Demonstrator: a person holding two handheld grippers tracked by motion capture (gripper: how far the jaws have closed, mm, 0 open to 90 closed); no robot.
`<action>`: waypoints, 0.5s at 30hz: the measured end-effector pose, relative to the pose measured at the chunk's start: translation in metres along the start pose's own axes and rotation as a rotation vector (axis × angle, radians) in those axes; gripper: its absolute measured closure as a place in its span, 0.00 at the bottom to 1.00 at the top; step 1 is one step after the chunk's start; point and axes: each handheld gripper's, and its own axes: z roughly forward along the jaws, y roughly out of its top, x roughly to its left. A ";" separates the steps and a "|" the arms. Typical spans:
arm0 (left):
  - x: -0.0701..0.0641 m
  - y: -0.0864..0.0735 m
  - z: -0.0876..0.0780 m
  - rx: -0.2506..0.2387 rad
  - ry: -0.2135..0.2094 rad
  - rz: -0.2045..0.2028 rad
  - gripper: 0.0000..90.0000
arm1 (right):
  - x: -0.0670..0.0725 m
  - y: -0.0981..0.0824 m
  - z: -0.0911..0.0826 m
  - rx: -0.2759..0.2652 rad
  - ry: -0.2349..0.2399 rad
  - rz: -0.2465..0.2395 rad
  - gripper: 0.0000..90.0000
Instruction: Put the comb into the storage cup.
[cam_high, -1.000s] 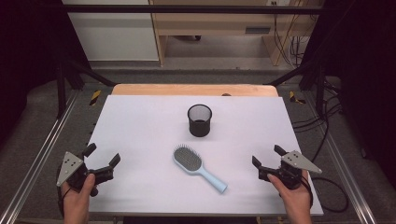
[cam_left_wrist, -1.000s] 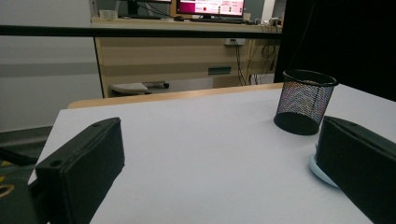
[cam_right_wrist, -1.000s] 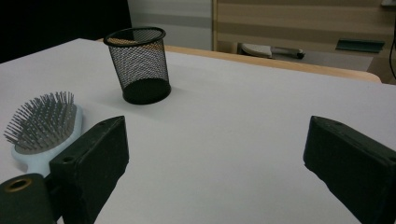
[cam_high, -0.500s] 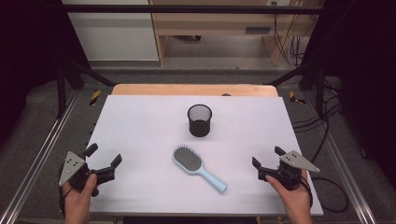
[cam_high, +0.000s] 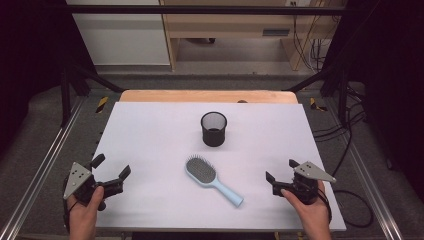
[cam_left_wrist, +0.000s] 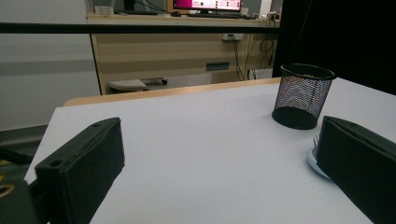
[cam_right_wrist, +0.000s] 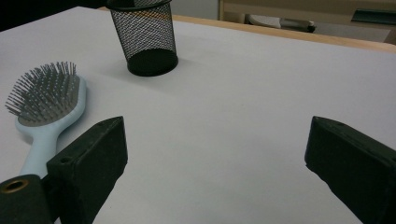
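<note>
Hairbrush (cam_high: 213, 179) is the reference: pale blue, lying flat on the white table (cam_high: 150, 135), bristles up, head pointing toward the far side, handle angled toward the near right. It sits near the table's middle, slightly toward the near edge. No shift across the earlier high-view frames.

Left gripper (cam_high: 111, 171): near-left of the hairbrush, well apart from it, low at the table's near-left corner, held in the person's left hand (cam_high: 85, 212). Jaws spread wide, nothing between them. Versus 1.0 s ago it has crept a little inward, toward the hairbrush. In the left gripper view the brush head edge (cam_left_wrist: 317, 158) peeks out beside one jaw.

Right gripper (cam_high: 281, 170): near-right of the hairbrush, just past the handle tip but apart from it, held in the right hand (cam_high: 307, 210). Jaws also spread wide, empty. Position roughly unchanged from the earlier frames.

Black mesh cup (cam_high: 214, 128): upright just beyond the brush head, not touching it. Hasn't moved.
</note>
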 end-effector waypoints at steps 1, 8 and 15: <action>0.000 0.000 0.000 0.000 0.000 -0.001 0.01 | 0.001 0.000 0.001 0.005 0.001 -0.001 0.07; 0.000 -0.001 0.000 0.007 0.003 -0.004 0.01 | 0.012 0.002 0.007 0.032 0.025 -0.013 0.07; 0.000 -0.002 0.001 0.010 0.006 -0.002 0.01 | 0.026 0.010 0.018 0.093 0.072 -0.044 0.07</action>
